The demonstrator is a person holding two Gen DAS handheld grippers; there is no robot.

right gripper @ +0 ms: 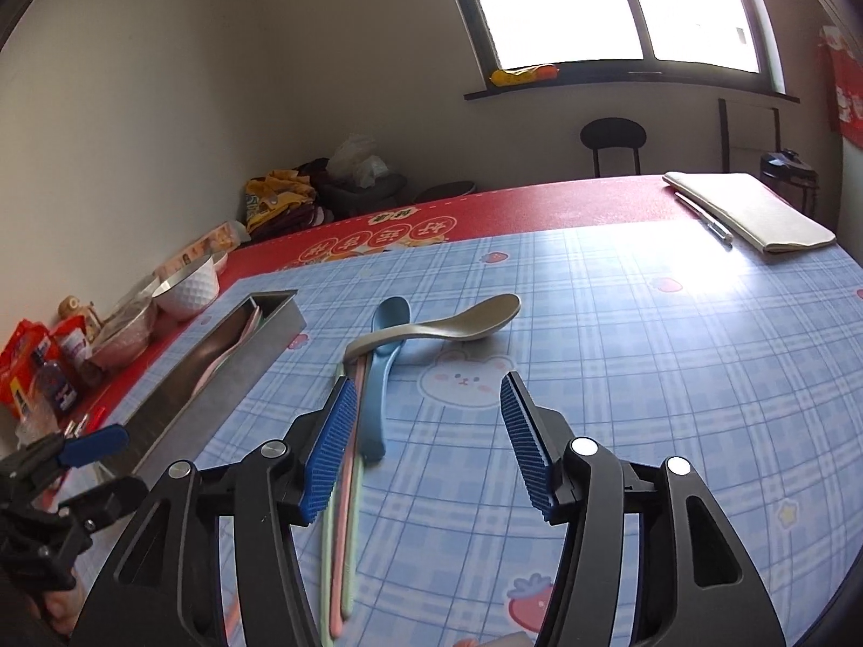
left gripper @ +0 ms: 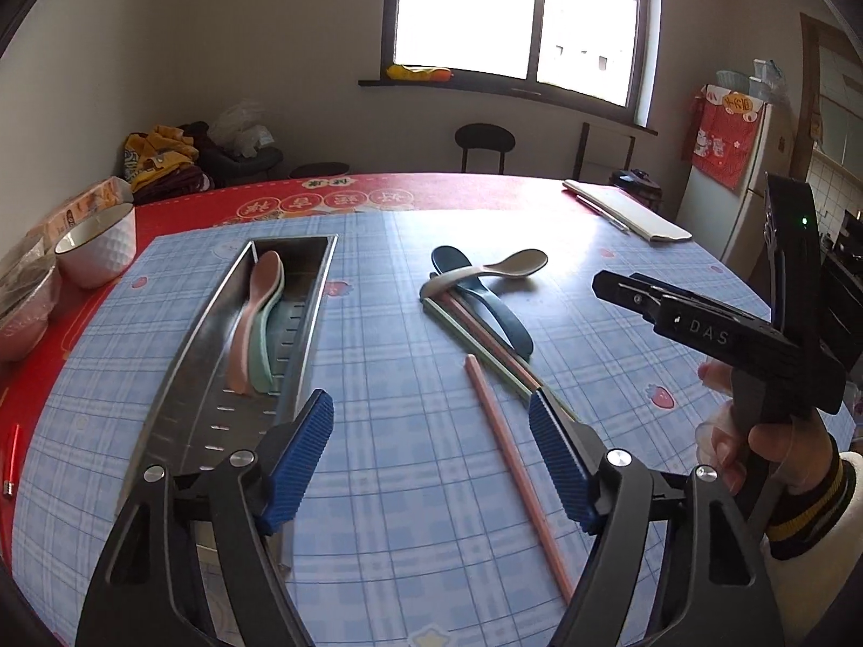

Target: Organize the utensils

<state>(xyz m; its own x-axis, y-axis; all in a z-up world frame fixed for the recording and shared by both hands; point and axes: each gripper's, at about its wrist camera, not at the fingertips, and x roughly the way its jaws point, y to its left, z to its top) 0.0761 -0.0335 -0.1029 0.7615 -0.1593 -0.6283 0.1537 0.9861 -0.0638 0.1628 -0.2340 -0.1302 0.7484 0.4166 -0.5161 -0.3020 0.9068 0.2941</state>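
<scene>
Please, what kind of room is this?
Probably the eating area of a home kitchen. A dining table with a patterned cloth carries spoons and a metal utensil tray, a refrigerator stands at the right, and chairs stand under a window.

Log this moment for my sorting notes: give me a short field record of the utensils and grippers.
in tray: pink spoon and green spoon in the metal tray
loose on table: beige spoon lying across dark blue spoon; chopsticks
left gripper: open, empty
right gripper: open, empty
</scene>
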